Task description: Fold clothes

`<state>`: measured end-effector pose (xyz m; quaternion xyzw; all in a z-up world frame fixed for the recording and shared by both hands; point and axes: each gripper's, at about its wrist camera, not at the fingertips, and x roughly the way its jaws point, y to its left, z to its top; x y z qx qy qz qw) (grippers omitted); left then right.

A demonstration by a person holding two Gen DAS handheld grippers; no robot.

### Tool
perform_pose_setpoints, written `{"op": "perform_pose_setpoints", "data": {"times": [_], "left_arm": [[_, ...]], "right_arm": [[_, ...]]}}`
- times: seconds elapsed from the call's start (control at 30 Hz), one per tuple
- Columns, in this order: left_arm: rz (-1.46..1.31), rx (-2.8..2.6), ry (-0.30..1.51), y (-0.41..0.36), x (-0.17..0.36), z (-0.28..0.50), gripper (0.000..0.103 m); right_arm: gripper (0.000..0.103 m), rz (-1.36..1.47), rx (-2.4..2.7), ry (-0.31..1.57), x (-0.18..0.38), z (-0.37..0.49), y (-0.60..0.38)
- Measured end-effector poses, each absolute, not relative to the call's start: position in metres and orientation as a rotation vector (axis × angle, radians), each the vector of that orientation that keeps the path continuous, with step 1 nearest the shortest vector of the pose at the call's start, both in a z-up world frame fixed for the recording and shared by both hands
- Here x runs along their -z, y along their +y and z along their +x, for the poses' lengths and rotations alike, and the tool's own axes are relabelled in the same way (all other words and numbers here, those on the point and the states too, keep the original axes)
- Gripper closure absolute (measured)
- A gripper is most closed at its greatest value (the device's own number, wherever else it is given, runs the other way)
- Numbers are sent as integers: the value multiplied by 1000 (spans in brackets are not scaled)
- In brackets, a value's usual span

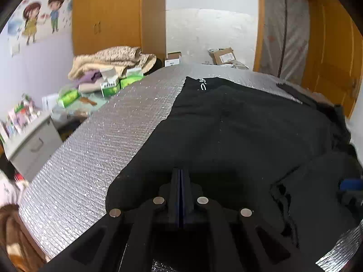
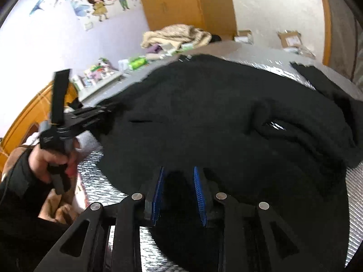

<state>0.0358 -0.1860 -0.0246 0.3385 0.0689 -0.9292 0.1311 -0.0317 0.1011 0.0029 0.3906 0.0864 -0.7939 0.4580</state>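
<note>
A black garment (image 1: 238,131) with white lettering near its far end lies spread over a silver quilted mat (image 1: 95,145). It also fills the right wrist view (image 2: 215,117). My left gripper (image 1: 180,172) is shut, its tips over the garment's near edge; whether cloth is pinched between them is hidden. It shows in the right wrist view (image 2: 109,108) at the garment's left edge, held by a hand. My right gripper (image 2: 178,170) is open, its blue pads (image 2: 198,188) over the garment's near part, holding nothing.
A beige blanket (image 1: 118,59), green packs (image 1: 109,86) and boxes lie at the mat's far left. A grey drawer unit (image 1: 34,142) stands to the left. Wooden wardrobe (image 1: 109,15) and door (image 1: 335,52) stand behind. Cardboard boxes (image 1: 223,55) sit at the far end.
</note>
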Motion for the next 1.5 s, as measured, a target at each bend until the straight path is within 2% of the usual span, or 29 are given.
{"op": "perform_pose_setpoints", "data": {"times": [0.23,0.37,0.87,1.07,1.33,1.5], "left_arm": [[978,2693,142,-181,25,34,101],[979,2685,114,-178,25,32,101],[986,2638,-26,-168,26,32,101],[983,2640,-17,-171,25,32,101],[967,2670,90,-180,25,37,101],[992,2642,10,-174,25,31,101]], "right_arm": [[75,985,1913,58,12,-43,111],[75,998,1899,40,12,-44,110],[75,971,1952,115,9,-32,106],[75,921,2025,239,2,-14,97],[75,915,2052,202,-16,-11,101],[75,905,1986,232,-27,-12,87]]}}
